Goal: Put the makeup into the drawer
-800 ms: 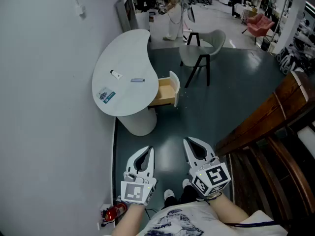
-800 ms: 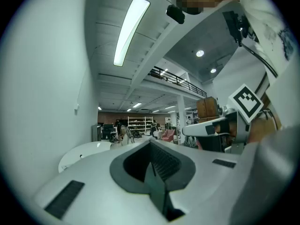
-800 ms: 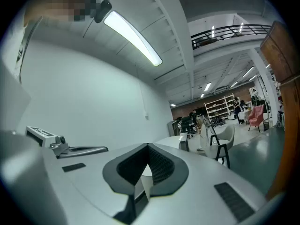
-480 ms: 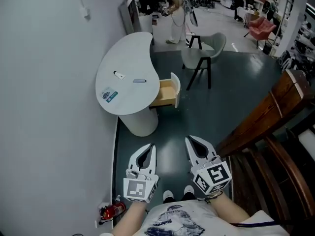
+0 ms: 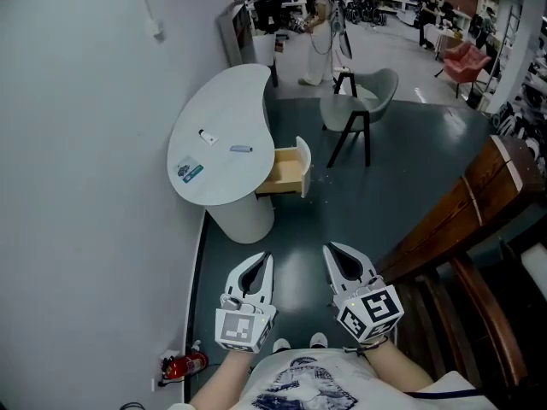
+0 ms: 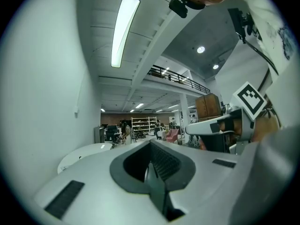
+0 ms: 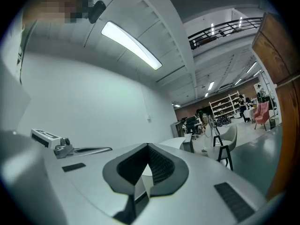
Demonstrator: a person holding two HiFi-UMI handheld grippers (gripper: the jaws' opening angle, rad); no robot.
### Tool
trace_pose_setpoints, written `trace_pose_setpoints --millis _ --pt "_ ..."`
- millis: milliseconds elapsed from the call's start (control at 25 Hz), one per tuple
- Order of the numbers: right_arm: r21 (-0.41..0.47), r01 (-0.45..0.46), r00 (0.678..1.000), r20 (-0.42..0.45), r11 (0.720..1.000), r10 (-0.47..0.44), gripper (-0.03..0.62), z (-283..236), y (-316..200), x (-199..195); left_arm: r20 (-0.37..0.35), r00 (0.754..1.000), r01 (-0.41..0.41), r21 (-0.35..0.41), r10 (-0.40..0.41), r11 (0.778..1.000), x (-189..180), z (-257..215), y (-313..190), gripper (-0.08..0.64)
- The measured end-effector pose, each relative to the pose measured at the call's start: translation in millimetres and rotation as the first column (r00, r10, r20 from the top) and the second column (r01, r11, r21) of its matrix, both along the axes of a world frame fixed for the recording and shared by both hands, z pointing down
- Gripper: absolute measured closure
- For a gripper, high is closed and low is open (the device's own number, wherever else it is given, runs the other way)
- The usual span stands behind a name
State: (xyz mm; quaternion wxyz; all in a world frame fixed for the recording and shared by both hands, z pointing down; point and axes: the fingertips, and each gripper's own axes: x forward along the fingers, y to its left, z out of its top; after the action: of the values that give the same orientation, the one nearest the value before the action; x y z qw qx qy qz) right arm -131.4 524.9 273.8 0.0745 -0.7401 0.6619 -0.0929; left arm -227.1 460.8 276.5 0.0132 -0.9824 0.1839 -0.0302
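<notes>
The left gripper (image 5: 260, 261) and right gripper (image 5: 333, 252) were both closed tight on nothing, well apart from the white table (image 5: 226, 101), where the makeup pieces (image 5: 240, 149) lay near the open drawer (image 5: 287, 171), seemingly light, stiff and slippery, best pinched across their middles.

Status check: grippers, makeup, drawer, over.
Left gripper and right gripper shut, empty, short of the white table. Three makeup items on top, untouched. Drawer open; grey chair beyond it, not blocking.
</notes>
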Motion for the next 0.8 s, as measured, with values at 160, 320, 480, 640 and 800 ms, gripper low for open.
trace_pose_setpoints --millis 160,320,480,640,800 --pt "-0.007 0.027 1.0 0.004 1.0 -0.027 0.572 3.0 10.6 16.5 -0.009 1.0 0.021 -0.006 -0.021 1.0 15.7 -2.3 11.6 0.525" --pt "0.003 0.033 0.999 0.009 0.999 -0.033 0.572 5.7 13.3 29.7 -0.01 1.0 0.028 0.006 -0.028 1.0 25.7 0.5 14.5 0.525" --pt "0.006 0.046 0.999 0.01 0.999 -0.046 0.572 11.3 5.1 38.9 -0.01 0.999 0.047 0.019 -0.047 0.999 34.2 1.9 4.3 0.525" --pt "-0.008 0.055 0.998 0.019 0.998 -0.055 0.572 17.5 -11.5 47.5 -0.007 0.998 0.063 0.007 -0.063 0.998 41.6 6.0 -13.4 0.525" --pt "-0.03 0.065 0.998 0.02 0.997 -0.065 0.572 28.0 -36.1 61.6 -0.002 0.997 0.075 -0.024 -0.075 0.997 55.1 20.8 -40.1 0.525"
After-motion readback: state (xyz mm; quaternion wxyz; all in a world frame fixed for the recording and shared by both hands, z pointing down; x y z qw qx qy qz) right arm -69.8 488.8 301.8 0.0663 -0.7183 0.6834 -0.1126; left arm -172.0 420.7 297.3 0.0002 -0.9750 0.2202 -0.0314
